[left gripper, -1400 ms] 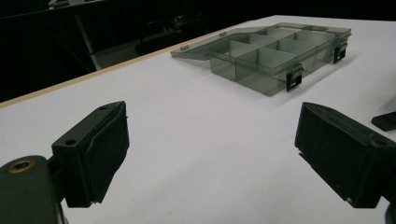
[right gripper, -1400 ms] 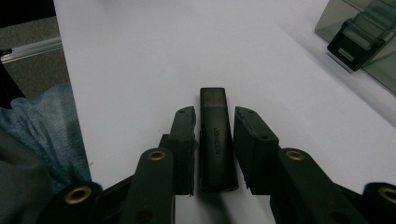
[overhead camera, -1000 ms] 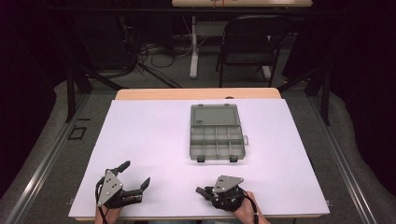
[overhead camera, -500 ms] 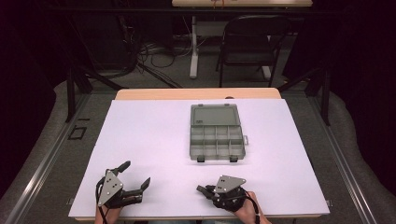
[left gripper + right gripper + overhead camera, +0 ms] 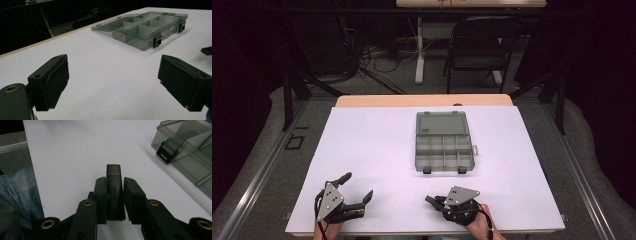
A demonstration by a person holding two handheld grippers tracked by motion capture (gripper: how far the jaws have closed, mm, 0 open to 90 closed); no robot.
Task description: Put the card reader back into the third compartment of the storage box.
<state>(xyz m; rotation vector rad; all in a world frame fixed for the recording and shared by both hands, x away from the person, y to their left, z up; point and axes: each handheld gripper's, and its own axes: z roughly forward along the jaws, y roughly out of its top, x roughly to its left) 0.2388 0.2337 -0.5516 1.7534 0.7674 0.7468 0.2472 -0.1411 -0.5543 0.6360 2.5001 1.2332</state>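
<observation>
A smoky clear plastic compartment box (image 5: 444,145) lies open mid-table with its lid folded back, and its compartments look empty. In the right gripper view, my right gripper (image 5: 115,182) is shut on a small black stick-shaped adapter (image 5: 114,195) with printed lettering, whose end juts past the jaws. That gripper (image 5: 430,200) rests near the front edge, pointing left. My left gripper (image 5: 358,185) sits at the front left, open and empty; its jaws (image 5: 112,75) stand wide apart, aimed toward the box (image 5: 147,27).
The white tabletop (image 5: 372,145) runs between the grippers and the box. The box's black latches (image 5: 166,151) face the front edge. A blue sleeve (image 5: 22,195) shows beside the table edge. Behind the table stand a chair (image 5: 482,45) and cables (image 5: 377,60) on the floor.
</observation>
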